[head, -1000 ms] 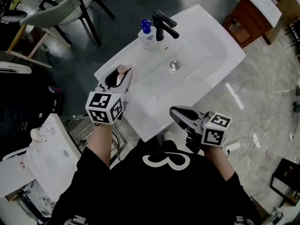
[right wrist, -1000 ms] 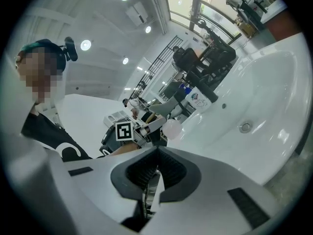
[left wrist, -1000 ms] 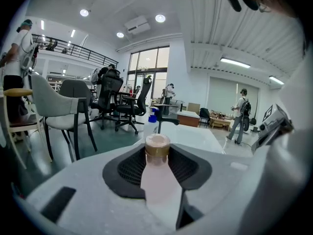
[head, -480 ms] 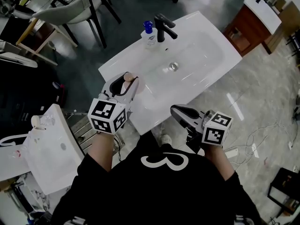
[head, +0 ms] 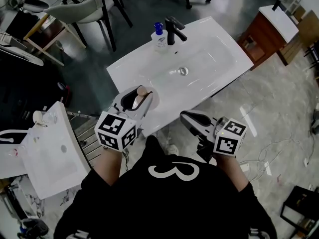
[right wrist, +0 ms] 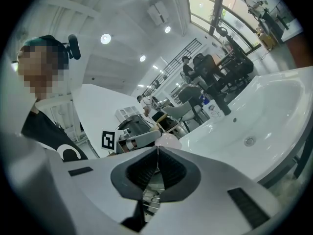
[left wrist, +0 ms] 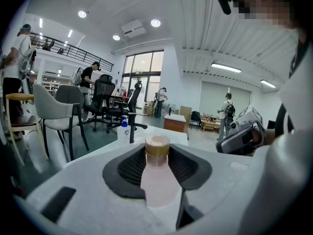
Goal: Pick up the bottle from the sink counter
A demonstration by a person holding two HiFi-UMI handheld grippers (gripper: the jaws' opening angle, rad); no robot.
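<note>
- A person in a black shirt (head: 169,198) stands at the near edge of a white desk (head: 219,49) with a basin moulded into it, a gripper in each hand
- The left gripper (head: 137,96), its marker cube (head: 116,129) nearest the body, is clamped on a pale pink bottle (left wrist: 157,177); both ribbed pads press the bottle's sides
- The bottle lies along the line of the jaws with its tan cap (left wrist: 157,144) pointing away from the person, and in the head view it sits over the desk's near left corner
- The right gripper (right wrist: 157,163) is closed with its pads meeting and nothing between them; it is held just short of the desk's near edge, over the floor, apart from the bottle
- A round metal drain (head: 183,71) sits in the middle of the basin
- At the far edge of the desk stands a black faucet (head: 174,29), and just beside it a clear soap dispenser (head: 158,38) with a blue pump
- Beyond the desk, a grey chair (head: 75,9) stands on the dark floor at the left, and a wooden cabinet (head: 259,31) stands at the right
</note>
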